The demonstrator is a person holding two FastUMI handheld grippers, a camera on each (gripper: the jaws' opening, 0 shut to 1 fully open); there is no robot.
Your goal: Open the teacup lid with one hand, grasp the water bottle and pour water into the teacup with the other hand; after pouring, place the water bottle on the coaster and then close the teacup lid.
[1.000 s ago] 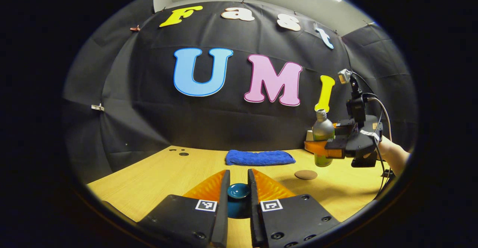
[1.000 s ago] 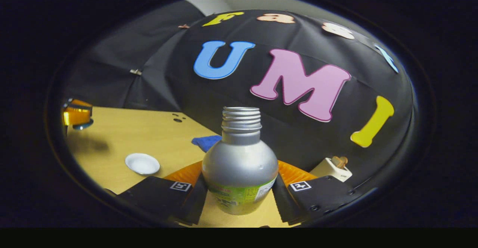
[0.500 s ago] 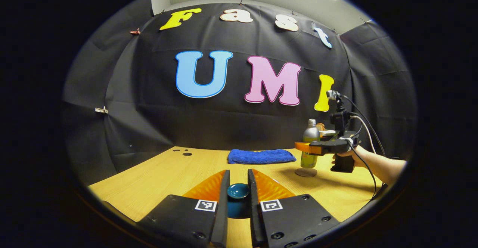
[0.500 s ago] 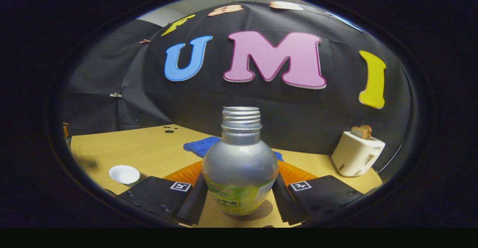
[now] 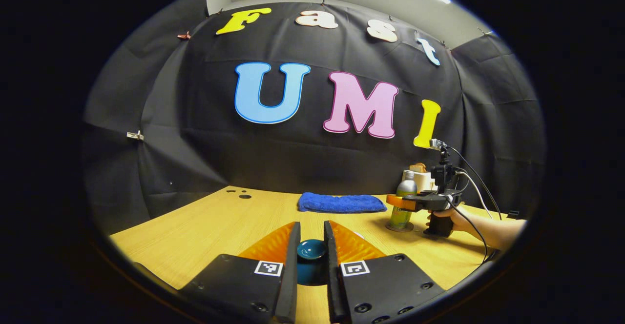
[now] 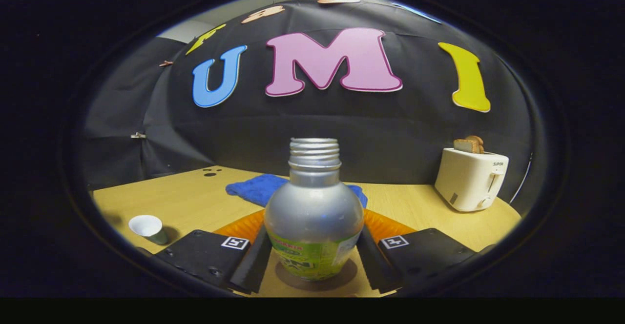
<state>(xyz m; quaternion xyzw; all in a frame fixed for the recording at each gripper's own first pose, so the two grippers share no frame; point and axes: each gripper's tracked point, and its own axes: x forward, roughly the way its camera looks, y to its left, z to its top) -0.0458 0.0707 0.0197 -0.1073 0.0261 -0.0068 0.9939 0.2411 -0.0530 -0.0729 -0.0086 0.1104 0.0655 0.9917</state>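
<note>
Bottle on coaster, lid in my left tongs (image 5: 311, 246)

My right tongs (image 6: 312, 246) grip the upright bottle (image 6: 312, 216) on the coaster (image 6: 316, 281); my left tongs clench the lid (image 5: 311, 249); the bottle's label is unreadable.

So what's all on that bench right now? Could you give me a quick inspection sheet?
Surface: wooden table, holes near its far edge.
Job's things: bottle, uncapped and upright on the coaster; lid between the left gripper's fingers; open cup.
Clutter: blue towel; toaster with bread.
Grippers: left gripper shut on the lid; right gripper shut on the bottle.
Cables: wires running from the right gripper.
Surroundings: black cloth wall.
</note>
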